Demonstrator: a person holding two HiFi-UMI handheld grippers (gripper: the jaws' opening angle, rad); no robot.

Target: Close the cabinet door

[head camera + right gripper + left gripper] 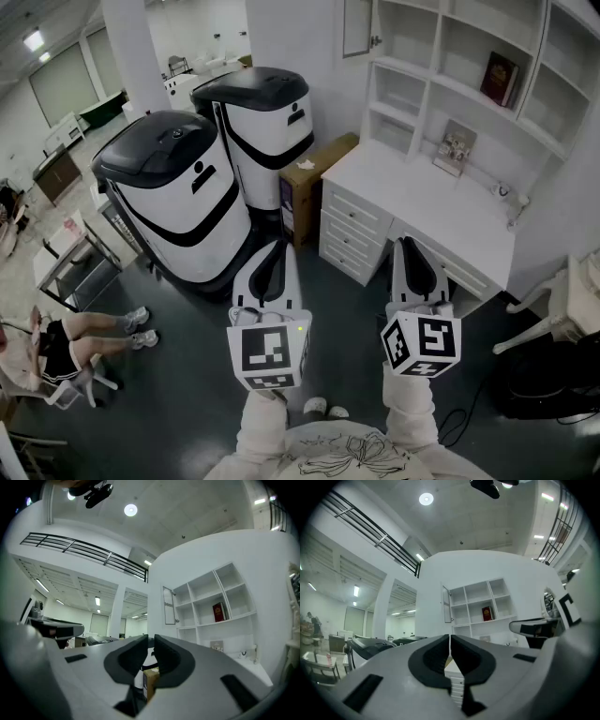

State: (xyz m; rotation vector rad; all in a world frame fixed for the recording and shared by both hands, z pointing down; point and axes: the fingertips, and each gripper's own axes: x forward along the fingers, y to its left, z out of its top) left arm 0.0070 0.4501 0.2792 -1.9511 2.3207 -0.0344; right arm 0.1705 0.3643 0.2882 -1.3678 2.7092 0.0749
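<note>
The cabinet door [357, 26] is a narrow glazed panel standing open at the top left of the white shelf unit [469, 56], far above both grippers. It shows as cabinet door [447, 604] in the left gripper view and cabinet door [168, 605] in the right gripper view, swung out edge-on. My left gripper [277, 247] and right gripper [409, 244] are held low over the floor, side by side, pointing at the white desk [427, 202]. Both have their jaws together and hold nothing. Left gripper [450, 640] and right gripper [151, 641] are well short of the door.
Two large white-and-black machines [178, 187] [258, 122] stand to the left, with a cardboard box [309, 178] between them and the desk drawers [352, 230]. A red book [499, 78] sits on a shelf. A seated person's legs [94, 330] are at far left. A white chair [562, 305] is at right.
</note>
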